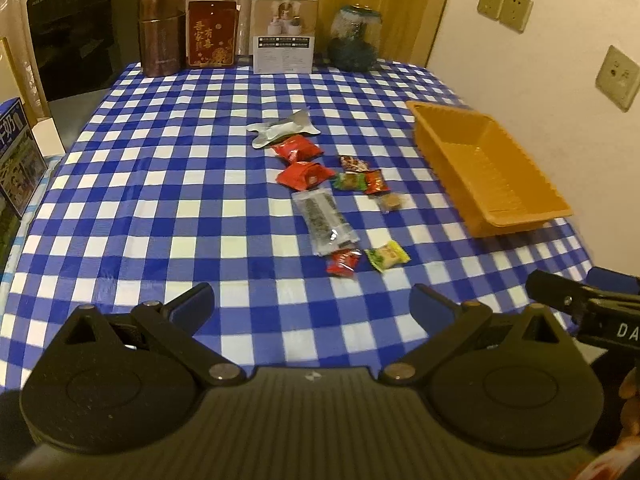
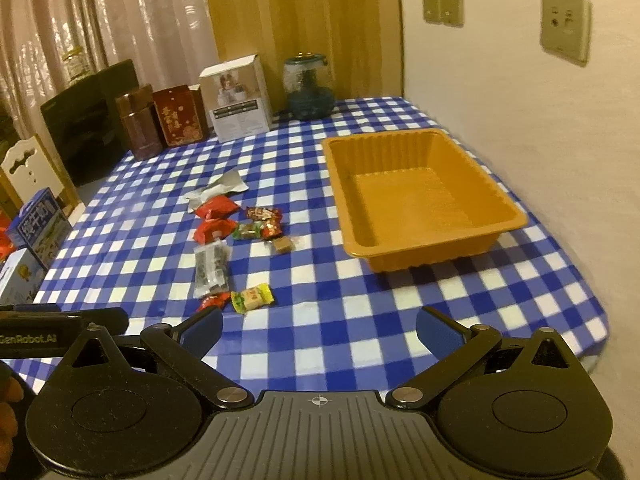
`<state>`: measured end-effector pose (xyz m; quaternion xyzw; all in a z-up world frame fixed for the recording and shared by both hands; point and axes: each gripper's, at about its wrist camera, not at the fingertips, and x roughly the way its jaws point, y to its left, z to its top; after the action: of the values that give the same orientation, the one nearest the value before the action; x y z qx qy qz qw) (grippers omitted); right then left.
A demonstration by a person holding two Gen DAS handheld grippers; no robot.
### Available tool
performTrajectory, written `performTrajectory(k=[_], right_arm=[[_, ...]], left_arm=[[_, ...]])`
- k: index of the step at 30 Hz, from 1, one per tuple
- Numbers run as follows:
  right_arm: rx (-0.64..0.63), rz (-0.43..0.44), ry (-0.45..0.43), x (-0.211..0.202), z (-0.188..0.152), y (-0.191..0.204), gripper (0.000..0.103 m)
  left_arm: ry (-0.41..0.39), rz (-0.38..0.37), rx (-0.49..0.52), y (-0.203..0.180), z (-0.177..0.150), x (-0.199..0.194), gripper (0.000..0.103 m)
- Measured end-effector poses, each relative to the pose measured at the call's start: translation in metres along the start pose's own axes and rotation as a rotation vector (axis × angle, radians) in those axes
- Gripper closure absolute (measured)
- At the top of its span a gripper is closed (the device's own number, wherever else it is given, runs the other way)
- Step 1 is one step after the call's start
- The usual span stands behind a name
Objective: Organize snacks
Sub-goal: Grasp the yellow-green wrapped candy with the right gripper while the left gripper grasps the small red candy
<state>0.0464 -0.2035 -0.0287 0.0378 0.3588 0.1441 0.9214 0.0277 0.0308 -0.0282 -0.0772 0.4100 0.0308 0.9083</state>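
Observation:
Several wrapped snacks lie in a loose line mid-table: two red packets (image 1: 297, 148) (image 2: 215, 210), a clear seaweed pack (image 1: 324, 220) (image 2: 211, 268), a yellow-green candy (image 1: 387, 255) (image 2: 252, 298), a small red candy (image 1: 342, 263) and a silver wrapper (image 1: 280, 129). An empty orange tray (image 1: 492, 168) (image 2: 420, 200) stands to their right. My left gripper (image 1: 312, 300) is open and empty, above the table's near edge. My right gripper (image 2: 318, 326) is open and empty, near the yellow-green candy, and it also shows in the left wrist view (image 1: 580, 304).
The blue-checked tablecloth (image 1: 160, 200) covers the table. Along the far edge stand a brown tin (image 1: 162, 34), a red box (image 1: 211, 34), a white box (image 1: 285, 32) and a glass jar (image 1: 354, 38). A wall runs close on the right. Milk cartons (image 2: 36, 232) stand at left.

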Motion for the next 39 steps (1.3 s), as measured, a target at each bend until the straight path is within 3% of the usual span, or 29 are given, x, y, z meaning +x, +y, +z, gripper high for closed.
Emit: performTrajectory(k=[8, 12, 24, 32, 39], right_arm=[[-0.046, 0.066, 0.024, 0.049, -0.004, 0.006, 0.03], [-0.088, 0.09, 0.03, 0.075, -0.007, 0.012, 0.037], [-0.217, 0.176, 0.072, 0.137, -0.015, 0.036, 0.04], [-0.278, 0.15, 0.1, 0.165, -0.017, 0.048, 0.05], [-0.292, 0.131, 0.071, 0.172, -0.015, 0.05, 0.059]], left_arm=[[0.01, -0.025, -0.002, 0.017, 0.005, 0.037, 0.001], [0.015, -0.047, 0.031, 0.02, 0.009, 0.055, 0.011], [0.047, -0.013, 0.038, 0.035, 0.011, 0.094, 0.014], [0.061, -0.034, 0.004, 0.041, 0.012, 0.1, 0.015], [0.066, -0.05, 0.012, 0.035, 0.012, 0.104, 0.015]])
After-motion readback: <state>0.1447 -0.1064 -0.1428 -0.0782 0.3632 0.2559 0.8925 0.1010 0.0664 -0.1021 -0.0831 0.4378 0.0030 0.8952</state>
